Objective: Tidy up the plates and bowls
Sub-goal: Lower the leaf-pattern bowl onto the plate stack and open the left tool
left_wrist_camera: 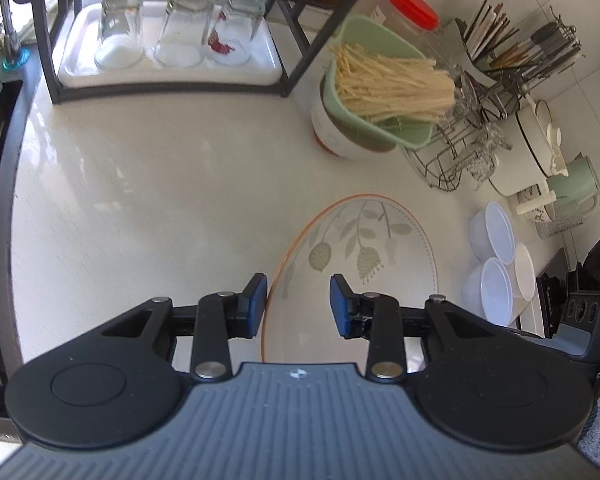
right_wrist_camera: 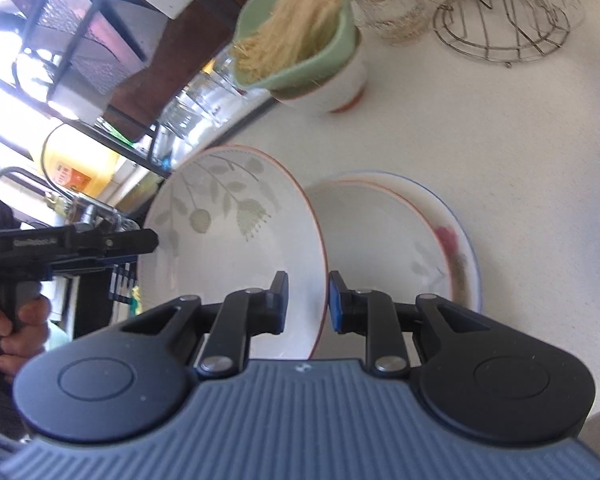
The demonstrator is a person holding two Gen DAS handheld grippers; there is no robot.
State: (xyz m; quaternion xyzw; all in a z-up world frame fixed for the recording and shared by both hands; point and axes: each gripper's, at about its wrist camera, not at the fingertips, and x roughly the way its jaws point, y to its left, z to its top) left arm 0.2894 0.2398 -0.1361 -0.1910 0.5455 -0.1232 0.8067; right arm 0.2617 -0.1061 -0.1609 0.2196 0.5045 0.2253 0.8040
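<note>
Left wrist view
- left gripper (left_wrist_camera: 298, 306): pads are straddling the rim of the leaf-pattern plate (left_wrist_camera: 364, 248), which is tilting above the counter (left_wrist_camera: 140, 200). Can't tell if they're actually squeezing it or just sitting around it.
- white tray (left_wrist_camera: 168, 76): sitting on the rack's bottom shelf, holding three upturned glasses (left_wrist_camera: 120, 28).
- green strainer (left_wrist_camera: 380, 76): packed with pale noodle-like strands, resting in a white bowl (left_wrist_camera: 340, 136).
- wire rack (left_wrist_camera: 452, 160): holding glassware, kinda blurry.
- cutlery holder (left_wrist_camera: 520, 48): stuffed with chopsticks and utensils.
- plastic bowls (left_wrist_camera: 496, 240): three white ones clustering by the right edge.

Right wrist view
- right gripper (right_wrist_camera: 308, 302): jaws are narrow, closing around the same leaf plate's (right_wrist_camera: 236, 240) orange rim, so it's looking like a grip.
- plate stack (right_wrist_camera: 420, 240): two plates lying flat on the counter just beside the tilted one, the top one orange-rimmed, the lower one blue-rimmed with a pink flower.
- strainer (right_wrist_camera: 300, 40): still full of strands, sitting in its white bowl.
- hand (right_wrist_camera: 16, 320): gripping the other gripper's handle at the left edge.
</note>
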